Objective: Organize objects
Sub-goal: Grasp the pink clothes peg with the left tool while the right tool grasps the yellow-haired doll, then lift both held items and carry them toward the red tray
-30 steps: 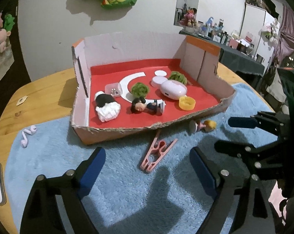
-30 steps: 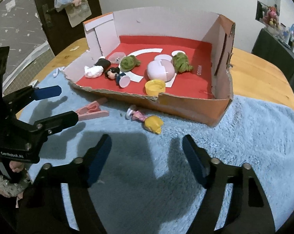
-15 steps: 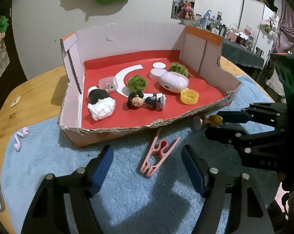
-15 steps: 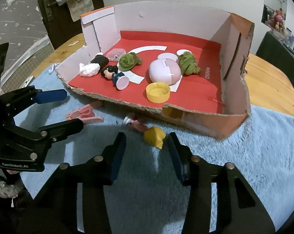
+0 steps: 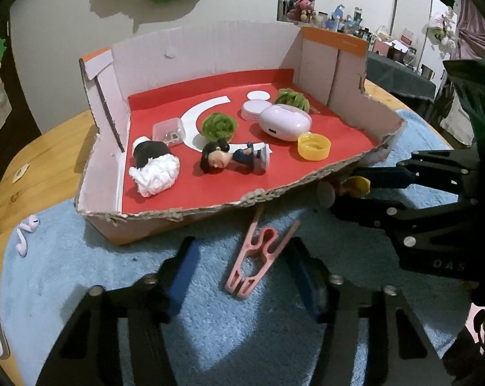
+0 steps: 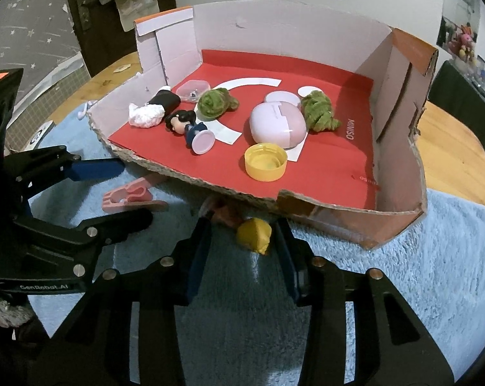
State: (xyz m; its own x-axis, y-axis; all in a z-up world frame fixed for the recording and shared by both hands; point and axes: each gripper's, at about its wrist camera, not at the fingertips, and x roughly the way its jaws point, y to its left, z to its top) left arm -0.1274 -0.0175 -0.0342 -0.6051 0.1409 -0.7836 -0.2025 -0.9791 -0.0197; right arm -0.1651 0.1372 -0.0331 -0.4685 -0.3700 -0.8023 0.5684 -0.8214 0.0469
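Observation:
A cardboard box with a red floor sits on a blue mat; it also shows in the right wrist view. A pink clip lies on the mat before the box, between the fingers of my open left gripper. A small yellow-haired doll lies against the box front, between the fingers of my open right gripper. From the left wrist view the doll sits between the right gripper's fingers. The clip shows in the right wrist view.
Inside the box lie a dark-haired doll, a black-and-white plush, two green balls, a pink case and a yellow cap. Pink earbuds lie on the mat's left edge. The wooden table surrounds the mat.
Both grippers have moved forward and down toward the box front. The left one now straddles the pink clip, the right one straddles the yellow-haired doll, and both have narrowed.

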